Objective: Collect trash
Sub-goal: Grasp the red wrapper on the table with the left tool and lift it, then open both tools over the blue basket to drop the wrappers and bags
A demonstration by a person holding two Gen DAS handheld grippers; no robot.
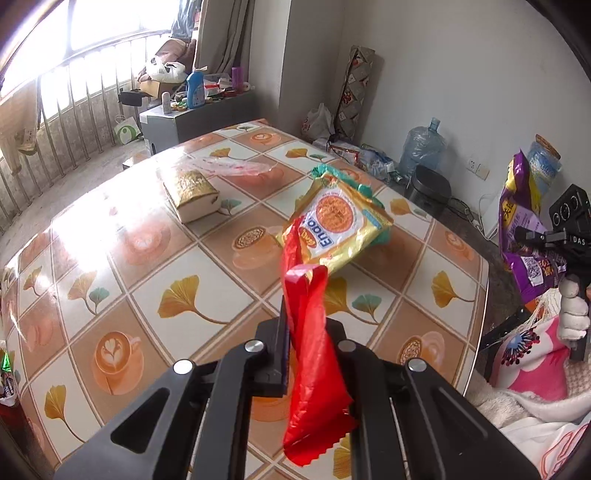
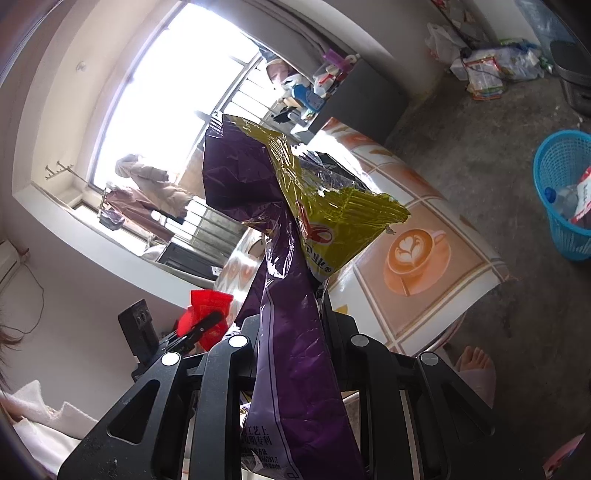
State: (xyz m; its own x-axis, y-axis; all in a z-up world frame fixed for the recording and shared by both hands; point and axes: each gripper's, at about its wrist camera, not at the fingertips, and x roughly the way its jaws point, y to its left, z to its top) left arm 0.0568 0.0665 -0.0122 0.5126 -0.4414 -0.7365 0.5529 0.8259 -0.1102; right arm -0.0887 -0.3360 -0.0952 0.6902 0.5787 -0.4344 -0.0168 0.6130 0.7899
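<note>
Bright barred window (image 1: pixel 74 55), pale walls (image 1: pixel 461 74), grey concrete floor (image 2: pixel 480 177), patterned table (image 1: pixel 147 266), grey cabinet (image 1: pixel 195 122) beside the curtain (image 1: pixel 225 33).

My left tongs (image 1: pixel 306 332) are black, and the wrapper (image 1: pixel 308 354) in them is plain red. My right tongs (image 2: pixel 291 314) are black too; their bag (image 2: pixel 295 332) is purple with a yellow-green torn top. I see the bench (image 1: pixel 147 258) cloth in cream and peach squares, printed with golden ginkgo leaves and latte cups. On it lies a yellow packet (image 1: pixel 343 221) with an orange disc, over something teal, perhaps another wrapper. The basket (image 2: pixel 565 199) on the floor is bright blue.
</note>
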